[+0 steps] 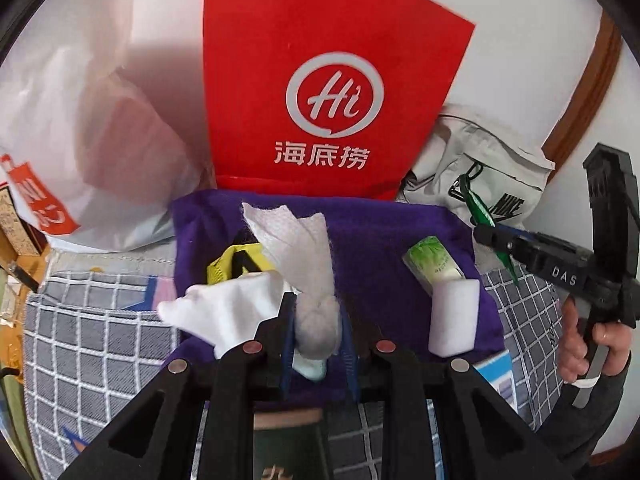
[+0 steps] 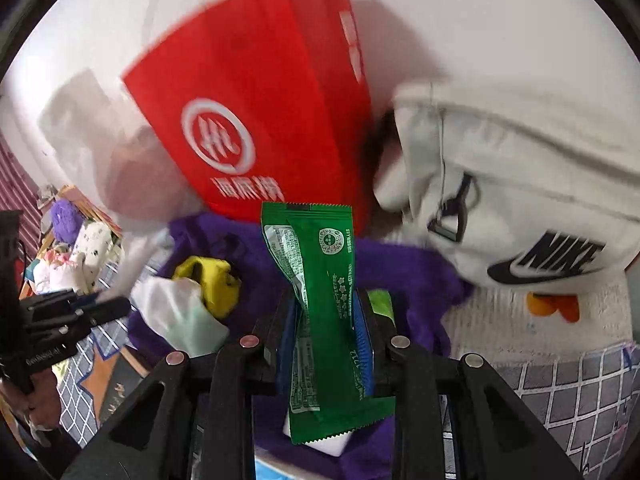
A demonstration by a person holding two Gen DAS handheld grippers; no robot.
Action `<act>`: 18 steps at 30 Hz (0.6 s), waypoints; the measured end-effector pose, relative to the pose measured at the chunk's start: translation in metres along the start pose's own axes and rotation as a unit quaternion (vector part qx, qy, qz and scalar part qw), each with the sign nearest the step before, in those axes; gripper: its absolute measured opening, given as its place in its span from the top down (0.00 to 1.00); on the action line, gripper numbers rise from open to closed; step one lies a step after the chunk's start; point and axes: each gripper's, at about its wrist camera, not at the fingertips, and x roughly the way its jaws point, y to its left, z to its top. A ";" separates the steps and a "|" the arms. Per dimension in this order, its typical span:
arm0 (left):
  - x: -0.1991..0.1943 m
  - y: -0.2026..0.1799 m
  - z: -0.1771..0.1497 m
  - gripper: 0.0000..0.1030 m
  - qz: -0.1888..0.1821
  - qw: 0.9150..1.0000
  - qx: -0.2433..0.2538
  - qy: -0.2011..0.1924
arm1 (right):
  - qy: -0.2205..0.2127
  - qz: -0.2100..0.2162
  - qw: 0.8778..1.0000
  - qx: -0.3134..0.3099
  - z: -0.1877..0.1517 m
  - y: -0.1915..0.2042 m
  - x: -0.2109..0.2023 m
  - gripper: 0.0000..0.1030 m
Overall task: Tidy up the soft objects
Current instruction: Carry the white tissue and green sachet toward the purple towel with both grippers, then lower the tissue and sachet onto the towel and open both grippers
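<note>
Soft items lie on a purple cloth spread over a grey checked bedcover. Left gripper is clamped on a white tissue wad, its pinched lower end bunched between the blue-lined fingers and its upper part fanning out above the cloth. Just left of that gripper, a crumpled white tissue rests at the cloth's left edge, touching a yellow object behind it. On the right part of the cloth, a white foam block stands beside a small green-and-white packet; the two touch. Right gripper is closed on a green foil sachet, held upright above the cloth, printed back facing the camera, its lower end hanging below the fingers. The same sachet shows edge-on in the left wrist view. Behind the cloth, a red paper bag with a white "Hi" logo stands against the wall, flanked by a white plastic bag on the left and a white Nike pouch on the right. Right wrist frame is motion-blurred, so fine print on the sachet is unreadable.
</note>
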 end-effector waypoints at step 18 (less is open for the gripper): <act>0.063 0.007 -0.003 0.79 -0.056 0.996 -0.023 0.059 | 0.083 0.017 0.996 -0.007 -0.014 -0.009 0.065 0.68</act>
